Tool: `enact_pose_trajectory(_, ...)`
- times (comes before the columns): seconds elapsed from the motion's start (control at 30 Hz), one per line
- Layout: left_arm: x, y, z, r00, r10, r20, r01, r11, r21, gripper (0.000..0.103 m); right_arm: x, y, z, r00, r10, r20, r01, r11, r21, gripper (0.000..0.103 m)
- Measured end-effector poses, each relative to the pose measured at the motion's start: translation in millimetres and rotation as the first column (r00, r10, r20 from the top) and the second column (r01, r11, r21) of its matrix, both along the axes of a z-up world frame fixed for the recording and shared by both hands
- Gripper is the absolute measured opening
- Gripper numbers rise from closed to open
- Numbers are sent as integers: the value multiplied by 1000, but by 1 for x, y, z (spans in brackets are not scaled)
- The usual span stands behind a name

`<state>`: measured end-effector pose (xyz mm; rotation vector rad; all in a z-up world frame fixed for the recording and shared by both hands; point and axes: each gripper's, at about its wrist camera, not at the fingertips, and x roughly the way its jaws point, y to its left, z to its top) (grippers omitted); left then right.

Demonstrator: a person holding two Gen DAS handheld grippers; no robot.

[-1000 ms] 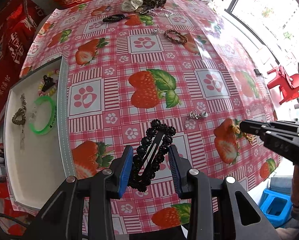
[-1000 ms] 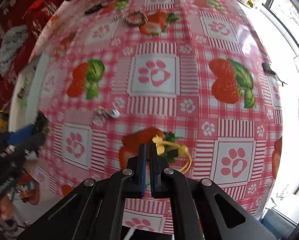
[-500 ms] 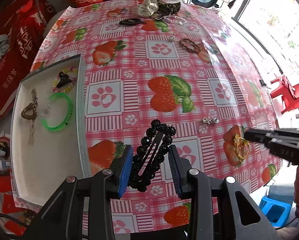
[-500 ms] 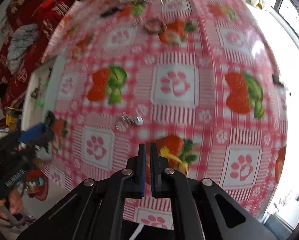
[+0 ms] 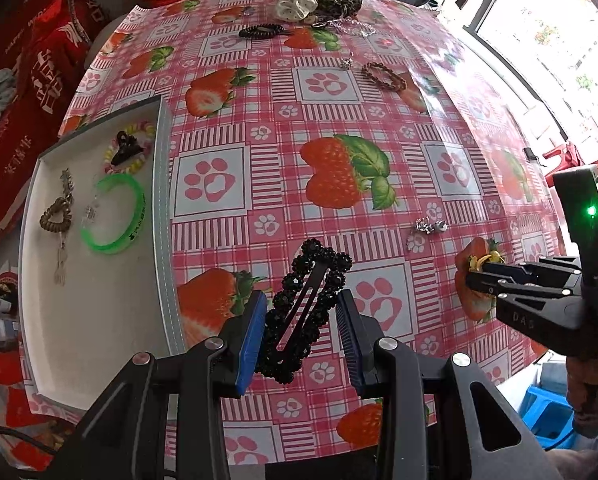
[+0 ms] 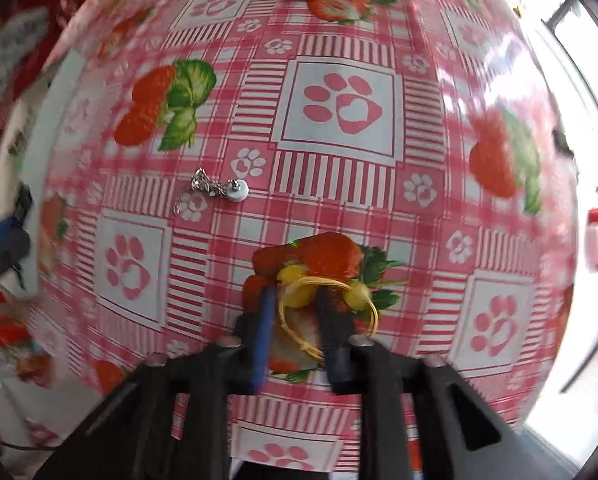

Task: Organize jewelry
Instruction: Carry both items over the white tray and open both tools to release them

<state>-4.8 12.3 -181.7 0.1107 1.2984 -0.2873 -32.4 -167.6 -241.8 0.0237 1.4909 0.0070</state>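
- Strawberry-print tablecloth (image 5: 339,128) is covering the table; a white tray (image 5: 99,320) is sitting at its left edge, with loose jewelry lying at the far side.
- Left gripper (image 5: 301,320) is holding a black beaded clip (image 5: 307,304) between narrowly set jaws, just right of the tray.
- Risk: the clip is sitting askew, gripped at its edges; it may be slipping or twisting out during the swing leftward.
- Right gripper (image 6: 295,320) is straddling a yellow bracelet (image 6: 327,300) on the cloth, jaws partly open around one side.
- Risk: closing now may be pinching only the thin cord, or snagging the cloth beneath.
- Silver earring (image 6: 215,190) is lying near, left of the bracelet; a sweep could be knocking it away.
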Motion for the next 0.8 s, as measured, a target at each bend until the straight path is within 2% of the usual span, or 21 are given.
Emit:
enact_pose_trajectory(0.13, 2, 0, 6, 1000, 7, 9, -7, 1000, -7, 43, -3, -4, 4, 1000, -27, 5, 27, 999, 23, 19)
enact_pose_trajectory(0.2, 3, 1, 9, 1000, 13, 13, -13, 1000, -10, 43, -4, -11, 12, 998, -65, 13, 63, 994, 85, 19)
enact_pose_trajectory(0.37, 5, 5, 15, 999, 26, 20, -25, 1000, -11, 43, 4, -18, 34, 995, -89, 44, 83, 989, 124, 19)
enact_pose_trajectory(0.63, 8, 20, 26, 997, 66, 32, -66, 998, -19, 43, 21, -1, 75, 993, -48, 109, 31, 987, 159, 19)
enact_pose_trajectory(0.8, 10, 39, 32, 994, 106, 42, -105, 994, -20, 43, 36, 26, 99, 989, 10, 147, -37, 983, 178, 19)
